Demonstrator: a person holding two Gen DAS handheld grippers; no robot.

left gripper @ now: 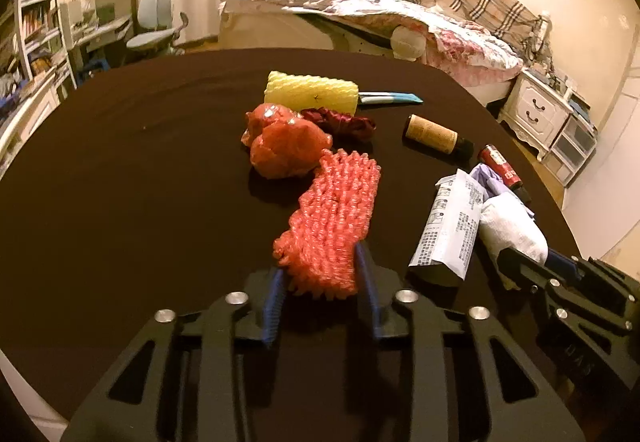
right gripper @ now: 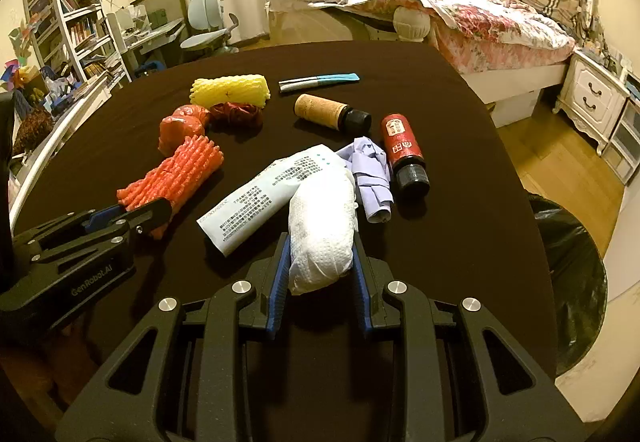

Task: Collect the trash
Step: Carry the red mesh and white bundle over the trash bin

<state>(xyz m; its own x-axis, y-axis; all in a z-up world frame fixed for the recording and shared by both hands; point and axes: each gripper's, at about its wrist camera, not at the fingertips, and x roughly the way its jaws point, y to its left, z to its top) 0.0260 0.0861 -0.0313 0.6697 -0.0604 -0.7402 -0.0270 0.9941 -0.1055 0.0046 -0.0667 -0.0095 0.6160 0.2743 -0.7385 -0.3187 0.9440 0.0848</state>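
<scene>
Trash lies on a dark-clothed table [right gripper: 452, 254]. My left gripper [left gripper: 320, 261] is shut on the near end of a red foam net sleeve [left gripper: 332, 209], which rests on the cloth; the right wrist view shows that gripper [right gripper: 160, 213] clamped on the same sleeve [right gripper: 176, 173]. My right gripper [right gripper: 320, 238] is shut on a white crumpled paper towel [right gripper: 324, 222], beside a white printed packet [right gripper: 268, 193]. In the left wrist view the right gripper [left gripper: 516, 260] shows at the right edge with the towel [left gripper: 514, 228].
Farther back lie a purple crumpled piece [right gripper: 372, 169], a red bottle [right gripper: 402, 149], a brown bottle [right gripper: 324, 111], a yellow foam sleeve [right gripper: 230, 89], an orange bag wad [right gripper: 180, 129], a dark red wrapper [right gripper: 236, 113] and a blue pen [right gripper: 320, 81]. A black-lined bin [right gripper: 568, 242] stands off the table's right edge.
</scene>
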